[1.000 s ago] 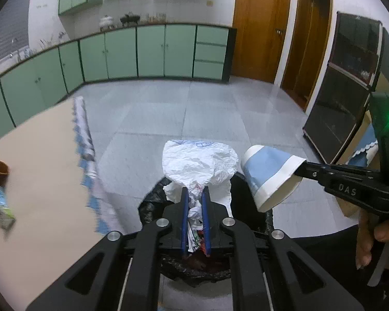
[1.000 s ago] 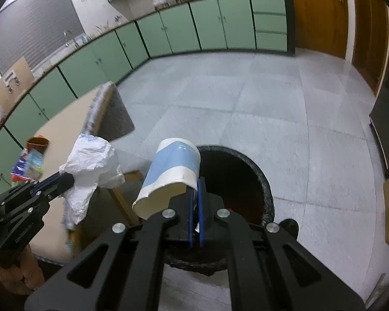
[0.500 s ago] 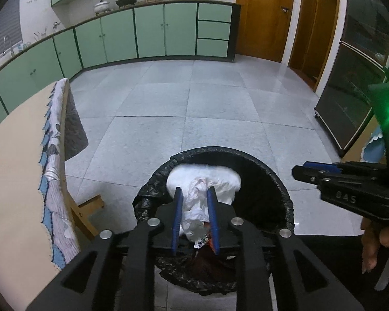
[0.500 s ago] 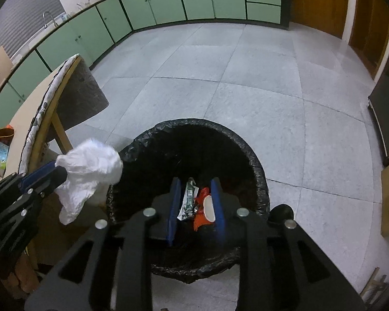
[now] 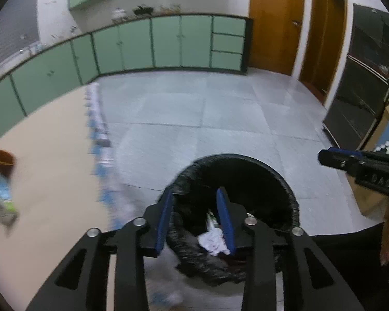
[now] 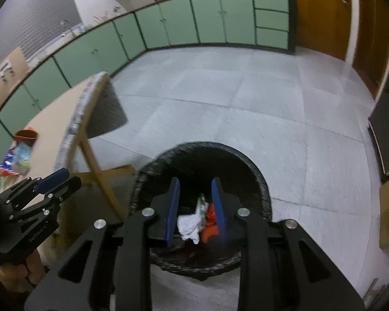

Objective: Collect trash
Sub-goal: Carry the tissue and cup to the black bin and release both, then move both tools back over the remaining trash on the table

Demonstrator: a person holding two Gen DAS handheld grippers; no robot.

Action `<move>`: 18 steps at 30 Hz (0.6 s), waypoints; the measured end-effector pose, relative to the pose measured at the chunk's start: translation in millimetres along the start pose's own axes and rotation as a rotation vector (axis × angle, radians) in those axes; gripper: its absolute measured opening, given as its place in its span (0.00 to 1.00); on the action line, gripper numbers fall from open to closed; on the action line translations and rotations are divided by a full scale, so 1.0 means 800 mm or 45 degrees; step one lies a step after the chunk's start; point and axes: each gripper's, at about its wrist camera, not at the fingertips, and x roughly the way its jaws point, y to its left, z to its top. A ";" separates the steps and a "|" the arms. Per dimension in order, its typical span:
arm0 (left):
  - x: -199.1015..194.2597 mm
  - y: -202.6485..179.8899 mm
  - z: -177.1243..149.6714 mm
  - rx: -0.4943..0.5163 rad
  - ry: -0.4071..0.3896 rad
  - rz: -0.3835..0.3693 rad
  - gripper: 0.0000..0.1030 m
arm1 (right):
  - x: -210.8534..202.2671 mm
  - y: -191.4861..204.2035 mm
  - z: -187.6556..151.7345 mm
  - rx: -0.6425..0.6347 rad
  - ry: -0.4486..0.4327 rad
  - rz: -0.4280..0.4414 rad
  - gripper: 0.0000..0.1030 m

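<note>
The crumpled white bag (image 5: 212,242) lies down inside the black-lined bin (image 5: 280,173), on top of a small heap with a green-printed wrapper (image 6: 201,206) and something orange-red (image 6: 210,226) beside it. None of that is in any grip; it sits well below both tools, seen through the gap between their blue pads. I cannot make out a paper cup in the heap from here.

The left gripper (image 5: 195,219) hangs over the near rim of the bin, its jaws parted and opening, with nothing between them but the view down onto the white bag. The right gripper (image 6: 195,208) hovers above the bin too, a little toward its middle, jaws apart and widening, equally empty. Each shows at the edge of the other's view, the two well apart on either side of the bin mouth.

So this round of the job looks finished to me: what was to go in is in. What is left, as far as I can judge, sits off to the left of both tools on the tan table (image 5: 51,181): a brown cup (image 6: 25,135) and some bright blue and red wrappers (image 6: 15,159) just beside it, well away from the bin. The view there is blurred, so I cannot count the pieces. The tiled floor around the bin shows no litter that I can see.
</note>
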 end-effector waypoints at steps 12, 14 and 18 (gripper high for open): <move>-0.183 0.191 -0.069 -0.347 -0.230 0.458 0.52 | -0.031 0.196 0.014 -0.355 -0.104 0.341 0.44; -0.205 0.219 -0.082 -0.381 -0.252 0.535 0.53 | -0.028 0.233 0.015 -0.420 -0.108 0.394 0.44; -0.230 0.263 -0.100 -0.433 -0.311 0.651 0.53 | -0.014 0.306 0.011 -0.522 -0.105 0.496 0.48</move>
